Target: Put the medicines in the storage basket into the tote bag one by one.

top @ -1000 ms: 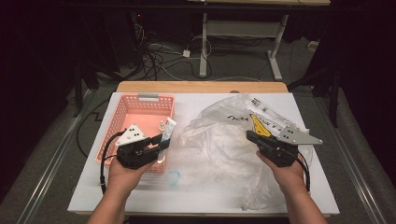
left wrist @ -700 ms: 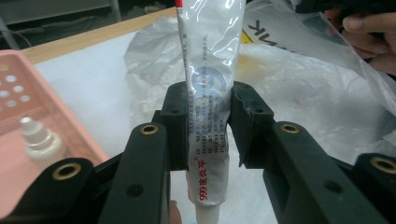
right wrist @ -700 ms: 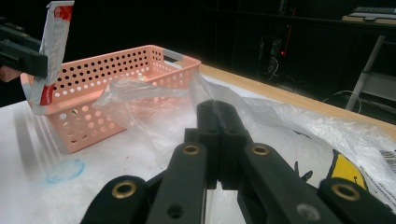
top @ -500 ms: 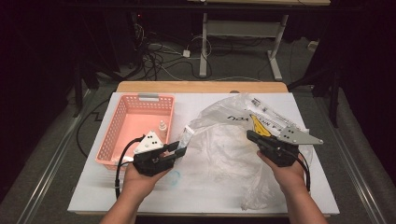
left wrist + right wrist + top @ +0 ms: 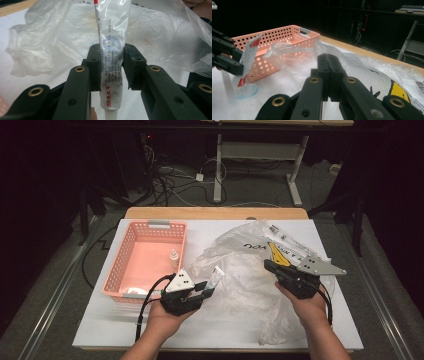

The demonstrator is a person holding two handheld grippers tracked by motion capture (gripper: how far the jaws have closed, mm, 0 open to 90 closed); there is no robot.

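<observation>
With tube (image 5: pixel 111 50) now out of basket (image 5: pixel 131 270): left gripper (image 5: pixel 202 290) clamps it, right gripper (image 5: pixel 329 62) pinches bag (image 5: pixel 240 270); bagging next.

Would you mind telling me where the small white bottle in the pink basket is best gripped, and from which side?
Grip the small white bottle across its round body, below the narrower cap, coming straight down from above. It stands upright close to the pink basket's right wall, so a sideways approach would probably meet that wall; the basket's open top leaves room for a hand-held gripper.
</observation>
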